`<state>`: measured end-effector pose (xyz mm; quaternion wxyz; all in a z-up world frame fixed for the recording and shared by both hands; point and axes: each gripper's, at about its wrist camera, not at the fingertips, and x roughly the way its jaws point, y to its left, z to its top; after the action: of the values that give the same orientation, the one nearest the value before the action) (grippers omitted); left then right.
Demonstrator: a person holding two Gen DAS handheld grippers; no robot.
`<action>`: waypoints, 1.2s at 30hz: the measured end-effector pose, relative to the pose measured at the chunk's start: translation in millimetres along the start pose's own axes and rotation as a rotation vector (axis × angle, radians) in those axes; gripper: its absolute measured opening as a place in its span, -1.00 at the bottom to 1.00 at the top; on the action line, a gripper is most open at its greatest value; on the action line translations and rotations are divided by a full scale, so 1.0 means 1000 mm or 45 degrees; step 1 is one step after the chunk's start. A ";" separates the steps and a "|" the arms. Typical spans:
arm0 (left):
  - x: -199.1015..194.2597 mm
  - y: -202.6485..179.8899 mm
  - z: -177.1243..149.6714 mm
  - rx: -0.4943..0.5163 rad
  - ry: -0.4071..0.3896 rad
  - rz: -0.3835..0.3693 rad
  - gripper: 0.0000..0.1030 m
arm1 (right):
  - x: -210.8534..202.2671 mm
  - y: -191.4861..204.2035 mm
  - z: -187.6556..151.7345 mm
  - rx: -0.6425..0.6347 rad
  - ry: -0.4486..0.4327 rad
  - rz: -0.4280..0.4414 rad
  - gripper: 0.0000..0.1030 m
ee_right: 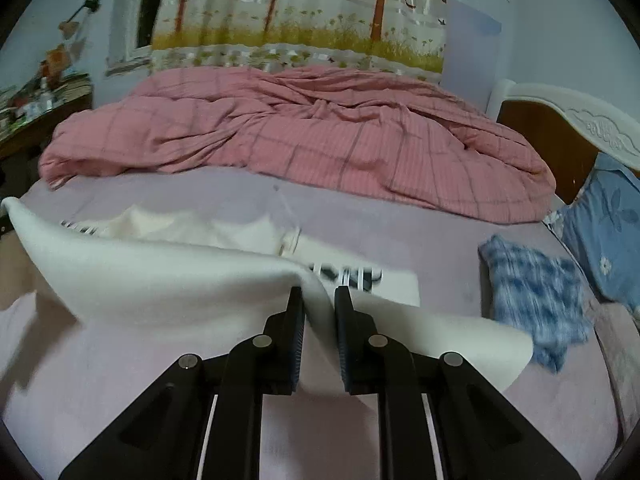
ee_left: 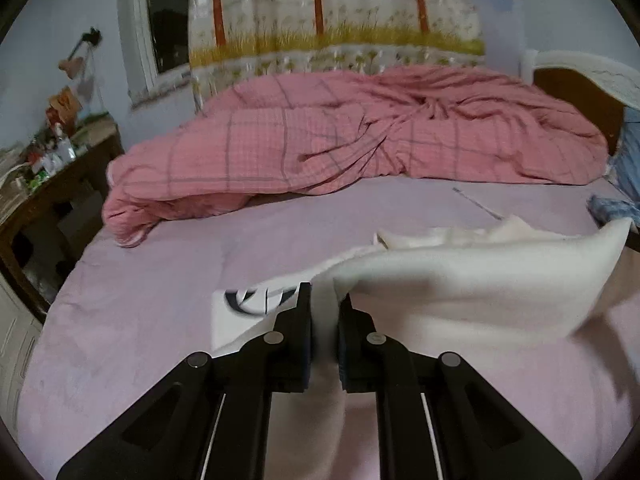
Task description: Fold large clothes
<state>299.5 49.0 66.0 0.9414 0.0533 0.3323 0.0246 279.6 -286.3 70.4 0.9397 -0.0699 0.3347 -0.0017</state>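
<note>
Left wrist, grip: left gripper (ee_left: 324, 300) has its two black fingers pinching a fold of the white garment (ee_left: 460, 280), cloth bunched between the pads.
Left wrist, garment: lifted off the lilac sheet (ee_left: 160, 280) and sagging rightward in a soft, blurred sweep; it looks light, limp and thick enough not to slip. A dark printed logo (ee_left: 256, 300) shows on the part lying flat.
Left wrist, room: open sheet to the left; the pink checked duvet (ee_left: 360, 136) is heaped well beyond, a cluttered desk (ee_left: 60, 168) past the bed's edge.
Right wrist, grip: right gripper (ee_right: 318, 300) is likewise closed on the hem of the garment (ee_right: 160, 280), fabric draped over both fingers.
Right wrist, hold: judged best kept at the hem corners, taut between both hands.
Right wrist, edges: blue checked cloth (ee_right: 532, 292) lies just beside the garment's right edge; a blue pillow (ee_right: 608, 232) and headboard (ee_right: 580, 124) bound that side.
</note>
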 end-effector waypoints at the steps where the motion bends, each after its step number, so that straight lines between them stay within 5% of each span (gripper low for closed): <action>1: 0.016 -0.001 0.008 -0.008 0.024 0.002 -0.80 | 0.011 -0.001 0.009 0.012 0.008 -0.006 -0.69; 8: 0.112 -0.006 0.016 -0.004 0.149 -0.026 -0.78 | 0.083 0.004 0.045 0.090 0.019 -0.047 -0.69; 11: 0.126 -0.010 0.005 0.041 0.129 0.005 -0.48 | 0.117 -0.002 0.037 0.147 0.072 -0.035 -0.69; 13: 0.123 -0.008 -0.002 0.024 0.078 0.011 -0.02 | 0.134 -0.003 0.027 0.147 0.080 -0.051 -0.69; 16: 0.108 0.004 0.000 -0.045 0.040 -0.101 0.31 | 0.147 -0.007 0.020 0.132 0.090 -0.065 -0.66; 20: 0.062 0.008 0.013 -0.055 -0.101 -0.133 0.69 | 0.126 -0.021 0.023 0.246 0.036 0.050 0.03; 22: 0.036 0.003 0.018 -0.021 -0.177 -0.139 0.82 | 0.104 -0.026 0.025 0.280 -0.043 0.038 0.04; 25: 0.004 -0.009 0.020 -0.007 -0.220 -0.212 0.87 | 0.078 -0.027 0.031 0.256 -0.111 -0.001 0.18; 28: -0.001 -0.035 0.019 0.049 -0.124 -0.356 0.87 | 0.059 -0.026 0.033 0.247 -0.065 0.032 0.30; 32: 0.029 -0.071 0.007 0.123 0.036 -0.248 0.87 | 0.060 -0.022 0.016 0.291 0.084 0.166 0.37; 36: 0.067 -0.057 -0.017 0.097 0.132 -0.114 0.78 | 0.088 -0.020 -0.019 0.278 0.238 0.118 0.25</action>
<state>341.8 -0.6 4.4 0.9204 0.0726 0.3832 -0.0274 336.8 -312.7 3.0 0.9056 0.0488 0.4214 -0.0012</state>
